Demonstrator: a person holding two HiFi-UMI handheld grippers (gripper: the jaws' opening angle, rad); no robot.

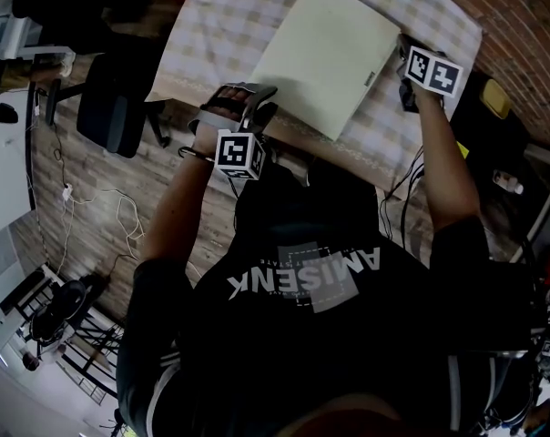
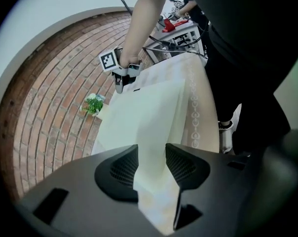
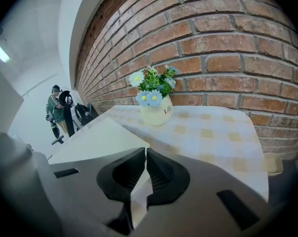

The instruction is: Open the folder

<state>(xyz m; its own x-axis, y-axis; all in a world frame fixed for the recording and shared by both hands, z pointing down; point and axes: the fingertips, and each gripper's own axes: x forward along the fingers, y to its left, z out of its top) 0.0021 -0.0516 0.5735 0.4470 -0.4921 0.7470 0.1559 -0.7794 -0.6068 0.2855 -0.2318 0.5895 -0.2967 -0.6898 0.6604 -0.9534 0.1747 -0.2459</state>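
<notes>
A pale cream folder lies on the checked tablecloth, one corner pointing toward me. My left gripper stands at the folder's near-left edge. In the left gripper view the folder runs between the jaws of the left gripper, which stand apart with a gap beside the pads. My right gripper is at the folder's far right corner. In the right gripper view the right gripper has its jaws pinched on a thin corner of the folder.
A small pot of flowers stands on the table by the brick wall, just beyond the folder. A black office chair sits left of the table. Cables trail over the floor. A person stands far off.
</notes>
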